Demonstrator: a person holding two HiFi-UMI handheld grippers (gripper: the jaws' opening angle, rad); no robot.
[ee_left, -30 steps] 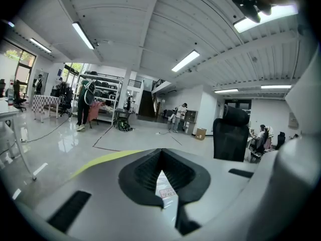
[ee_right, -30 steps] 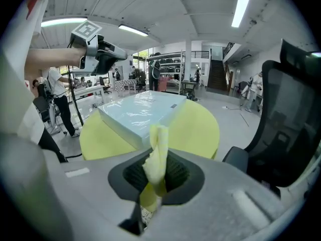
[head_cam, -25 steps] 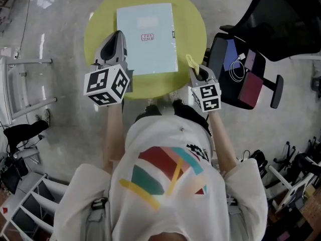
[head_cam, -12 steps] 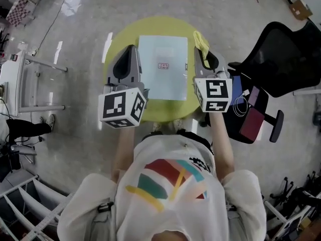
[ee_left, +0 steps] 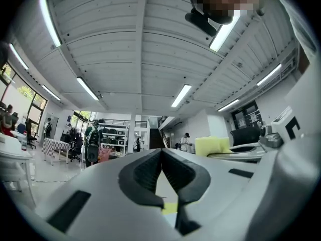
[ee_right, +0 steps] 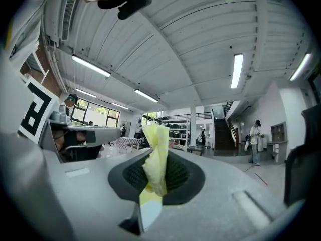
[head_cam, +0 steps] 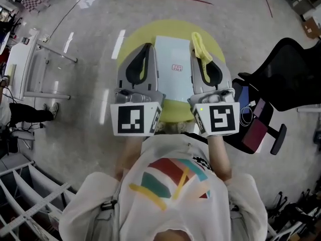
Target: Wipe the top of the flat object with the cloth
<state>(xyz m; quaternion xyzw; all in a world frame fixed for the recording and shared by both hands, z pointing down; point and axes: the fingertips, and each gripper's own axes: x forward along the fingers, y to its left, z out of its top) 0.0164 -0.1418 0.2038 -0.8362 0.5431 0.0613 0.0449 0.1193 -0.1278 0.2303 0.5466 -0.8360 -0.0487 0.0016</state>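
**Head view:** the folder (head_cam: 174, 82) lay mid-table (head_cam: 131, 41). The left gripper (head_cam: 147, 46) hung at its 9 o'clock and the right gripper (head_cam: 198, 50) at its 3 o'clock, with the yellow cloth (head_cam: 199, 40) at its tip.
**Left gripper view:** the jaws were clenched together, with nothing between them.
**Right gripper view:** the jaws were grasping the cloth (ee_right: 156, 157), which stood upright between them

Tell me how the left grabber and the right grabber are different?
The right gripper pinches the yellow cloth between its jaws; the left gripper has its jaws shut on nothing. The yellow cloth sticks out past the right gripper's tip; the left gripper's tip is bare. Both are closed, side by side.
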